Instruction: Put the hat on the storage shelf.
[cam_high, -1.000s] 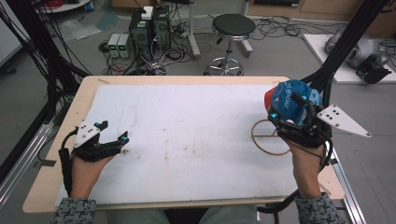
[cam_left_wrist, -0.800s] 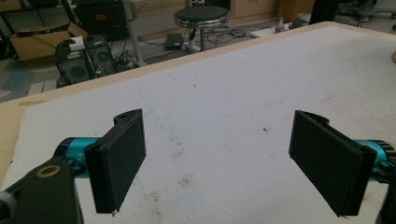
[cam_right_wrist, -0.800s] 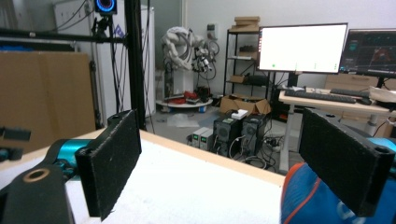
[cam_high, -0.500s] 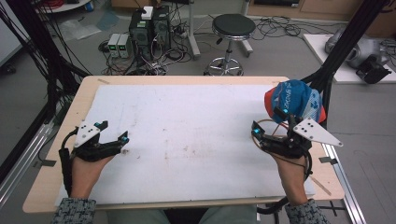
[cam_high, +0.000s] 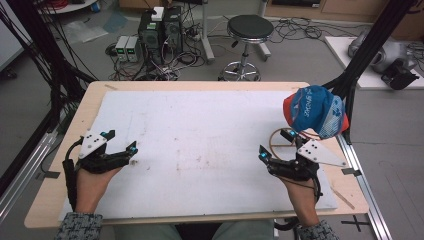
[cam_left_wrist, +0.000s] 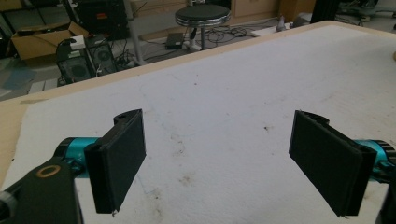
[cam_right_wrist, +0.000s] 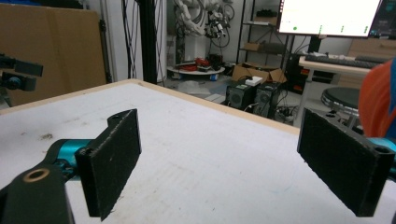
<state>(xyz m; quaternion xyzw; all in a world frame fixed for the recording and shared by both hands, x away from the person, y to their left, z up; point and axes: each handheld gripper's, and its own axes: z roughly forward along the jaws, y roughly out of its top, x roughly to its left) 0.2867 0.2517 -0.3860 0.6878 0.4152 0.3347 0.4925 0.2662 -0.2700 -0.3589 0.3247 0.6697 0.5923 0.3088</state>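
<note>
A blue and orange cap (cam_high: 315, 111) sits raised above a wooden ring (cam_high: 281, 141) at the table's right side; what holds it up is hidden. Its orange edge (cam_right_wrist: 380, 98) shows at the right of the right gripper view. My right gripper (cam_high: 275, 145) rests low on the white mat just left of the ring, below the cap and apart from it. It is open, with nothing between the jaws (cam_right_wrist: 233, 163). My left gripper (cam_high: 120, 141) lies near the mat's left front, also open and empty (cam_left_wrist: 224, 163).
A white mat (cam_high: 200, 130) covers most of the wooden table (cam_high: 95, 95). A black frame post (cam_high: 365, 55) rises behind the cap. A stool (cam_high: 248, 30) and computer boxes (cam_high: 160, 25) stand on the floor beyond the far edge.
My right gripper has drawn back from the cap, down and toward the near edge. The cap stays raised over the ring. The left gripper has not moved.
</note>
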